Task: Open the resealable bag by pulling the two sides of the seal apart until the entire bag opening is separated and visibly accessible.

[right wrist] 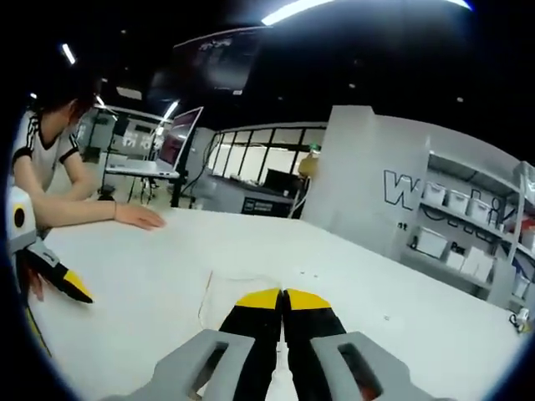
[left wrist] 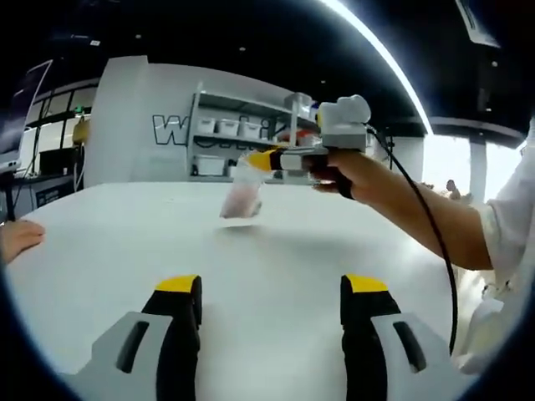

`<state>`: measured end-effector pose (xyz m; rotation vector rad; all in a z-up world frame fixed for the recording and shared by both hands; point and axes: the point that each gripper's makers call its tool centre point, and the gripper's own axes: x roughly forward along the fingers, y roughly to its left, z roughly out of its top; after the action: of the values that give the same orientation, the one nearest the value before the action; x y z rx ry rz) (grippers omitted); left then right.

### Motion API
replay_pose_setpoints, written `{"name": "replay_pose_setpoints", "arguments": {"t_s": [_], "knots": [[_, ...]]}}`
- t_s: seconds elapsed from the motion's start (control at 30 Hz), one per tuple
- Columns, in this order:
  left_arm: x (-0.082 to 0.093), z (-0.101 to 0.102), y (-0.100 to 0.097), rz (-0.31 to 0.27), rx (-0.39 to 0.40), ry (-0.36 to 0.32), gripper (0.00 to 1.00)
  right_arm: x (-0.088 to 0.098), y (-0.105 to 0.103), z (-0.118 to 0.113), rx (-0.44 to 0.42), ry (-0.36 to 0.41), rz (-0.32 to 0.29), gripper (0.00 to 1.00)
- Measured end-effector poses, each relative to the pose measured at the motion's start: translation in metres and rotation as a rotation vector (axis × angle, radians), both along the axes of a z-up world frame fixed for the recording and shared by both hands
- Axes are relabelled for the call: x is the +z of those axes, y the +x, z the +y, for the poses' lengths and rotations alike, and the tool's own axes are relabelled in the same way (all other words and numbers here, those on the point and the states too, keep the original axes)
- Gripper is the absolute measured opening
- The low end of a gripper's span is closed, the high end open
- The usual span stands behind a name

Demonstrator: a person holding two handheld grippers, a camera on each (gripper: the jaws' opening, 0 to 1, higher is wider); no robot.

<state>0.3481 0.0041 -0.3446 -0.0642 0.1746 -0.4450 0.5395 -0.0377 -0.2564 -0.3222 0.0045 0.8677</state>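
While the yellow-tipped left gripper [left wrist: 272, 302] hung with jaws spread above the near edge of the white tabletop [left wrist: 276, 251], the small clear plastic resealable bag [left wrist: 243, 194] dangled over the tabletop's middle, its top pinched by the pressed-together yellow-tipped right gripper [right wrist: 282, 298].

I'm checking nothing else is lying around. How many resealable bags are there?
1. The resealable bag hangs above the white table, pinched in the right gripper; its edge shows past that gripper's tips.

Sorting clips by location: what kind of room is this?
Probably an office or lab workspace: a large white table, shelving with white storage bins, and a laptop on a desk behind.
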Motion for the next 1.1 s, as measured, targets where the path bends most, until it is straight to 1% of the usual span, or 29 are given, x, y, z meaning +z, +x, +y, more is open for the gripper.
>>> {"name": "replay_pose_setpoints", "arguments": {"t_s": [0.57,0.93,1.1], "knots": [[-0.002,-0.002,-0.001,0.006,-0.010,-0.005,0.66,-0.008,0.030,0.003,-0.028,-0.004,0.020,0.00],[-0.003,-0.002,0.000,0.009,-0.014,-0.006,0.66,-0.004,0.058,0.002,-0.063,-0.011,0.007,0.00],[-0.003,-0.001,0.000,0.010,-0.012,-0.006,0.66,-0.004,0.069,0.002,-0.078,-0.015,0.013,0.00]]}}
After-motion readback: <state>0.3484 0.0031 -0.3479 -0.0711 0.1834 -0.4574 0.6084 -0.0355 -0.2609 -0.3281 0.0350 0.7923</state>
